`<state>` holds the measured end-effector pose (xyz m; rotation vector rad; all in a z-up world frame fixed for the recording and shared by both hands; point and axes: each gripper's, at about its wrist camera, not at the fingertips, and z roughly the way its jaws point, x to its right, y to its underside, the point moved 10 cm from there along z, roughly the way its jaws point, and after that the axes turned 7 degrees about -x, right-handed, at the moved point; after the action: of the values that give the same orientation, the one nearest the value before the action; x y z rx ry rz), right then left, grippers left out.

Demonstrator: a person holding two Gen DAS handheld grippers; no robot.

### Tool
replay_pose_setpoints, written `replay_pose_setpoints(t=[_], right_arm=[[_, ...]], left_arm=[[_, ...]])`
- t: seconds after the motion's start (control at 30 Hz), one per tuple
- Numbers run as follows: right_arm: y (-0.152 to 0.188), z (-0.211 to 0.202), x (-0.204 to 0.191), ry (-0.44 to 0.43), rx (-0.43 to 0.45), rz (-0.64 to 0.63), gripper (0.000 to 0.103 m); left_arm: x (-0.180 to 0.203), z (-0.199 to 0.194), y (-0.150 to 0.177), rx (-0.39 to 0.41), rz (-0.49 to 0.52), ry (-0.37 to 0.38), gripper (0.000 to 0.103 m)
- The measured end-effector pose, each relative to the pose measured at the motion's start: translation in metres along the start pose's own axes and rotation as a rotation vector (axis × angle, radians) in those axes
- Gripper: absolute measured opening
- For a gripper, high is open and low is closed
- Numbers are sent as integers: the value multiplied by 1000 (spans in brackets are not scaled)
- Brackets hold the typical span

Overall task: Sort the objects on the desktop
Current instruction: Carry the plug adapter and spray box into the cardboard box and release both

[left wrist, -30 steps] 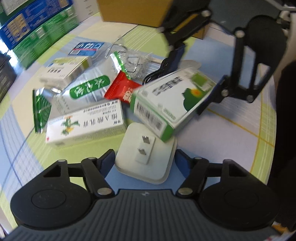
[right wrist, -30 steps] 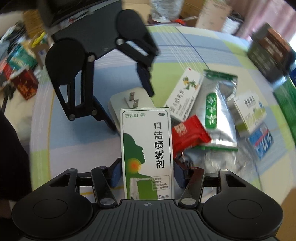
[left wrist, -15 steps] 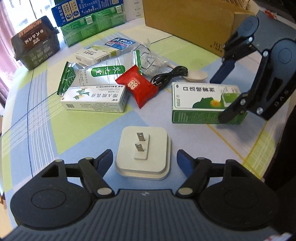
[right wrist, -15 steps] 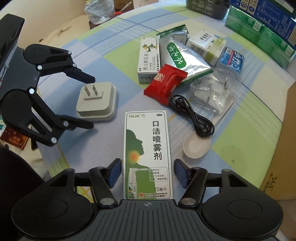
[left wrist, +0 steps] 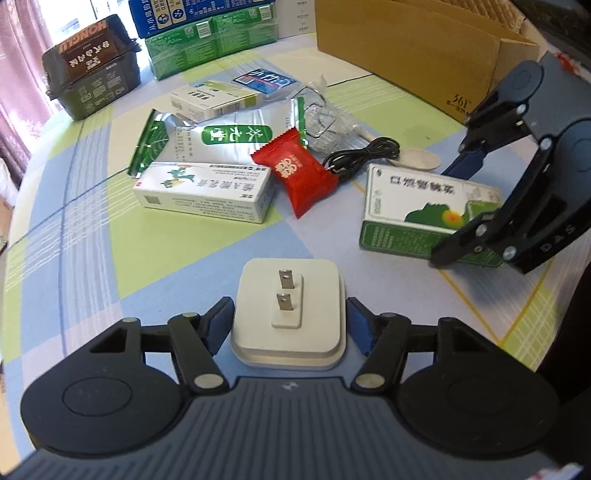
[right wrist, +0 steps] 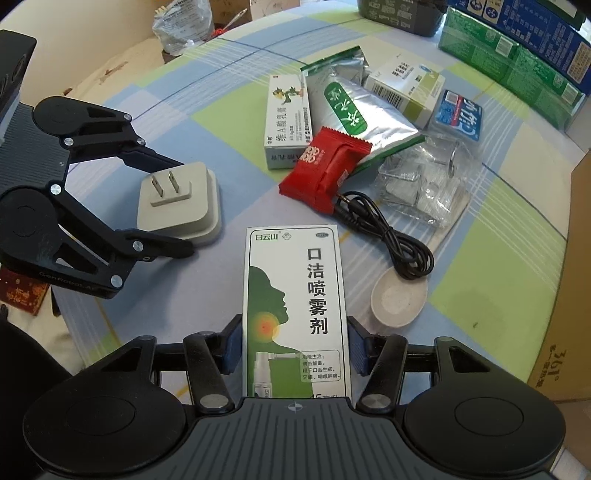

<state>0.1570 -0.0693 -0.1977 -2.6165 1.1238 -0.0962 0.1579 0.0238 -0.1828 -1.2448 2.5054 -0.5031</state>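
Checked in pale blue, green and white, the tablecloth (right wrist: 498, 229) carries a loose scatter of small goods. Nearest the person, the left gripper (left wrist: 290, 320) sits low with its blue pads on either side of the white plug adapter (left wrist: 290, 314), which lies prongs up; the pads look to touch its sides, so it seems to be clamped on it. Just beside it the right gripper (right wrist: 293, 345) is closed on the near end of the green-and-white throat spray box (right wrist: 295, 302), which lies flat and points away along the fingers. Past the box's right side lies a white spoon (right wrist: 399, 301), with a coiled black cable (right wrist: 391, 240) overlapping its handle. Next comes a red candy packet (right wrist: 325, 170), touching the cable's plug and leaning onto a white ointment box (right wrist: 288, 122). Behind these are a silver foil pouch (right wrist: 358, 107) and a clear bag of metal clips (right wrist: 424, 184), then a green-striped medicine box (right wrist: 410, 88) and a small blue packet (right wrist: 460, 116). Along the far edge stand stacked green and blue cartons (left wrist: 207, 26) and a dark tub (left wrist: 92, 66), while a cardboard box (left wrist: 417, 48) sits at the far right corner.
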Motion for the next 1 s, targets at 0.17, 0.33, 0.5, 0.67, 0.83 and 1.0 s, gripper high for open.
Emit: replay_pose_setpoints(t=[0.17,0.33,0.5,0.67,0.83,1.0], right_arm=[[-1,-38,6,-2,67,59,53],[3,-107,36,51,163,158,53],[22,-191,104,175,249,283,53],[45,-231,183,266,256,418,53],[62,-230,241,305,235,501,53],[74,-213,279,305,221,558,53]], left_arm=[[-5,-26,-19,23,-7,-42,61],[14,-66,-69,90,21,-60,61],[63,-101,-147,199,40,-15,61],[128,-106,-230,277,92,47,61],[180,-80,-291,310,137,98,61],[210,-38,-319,288,157,135,61]])
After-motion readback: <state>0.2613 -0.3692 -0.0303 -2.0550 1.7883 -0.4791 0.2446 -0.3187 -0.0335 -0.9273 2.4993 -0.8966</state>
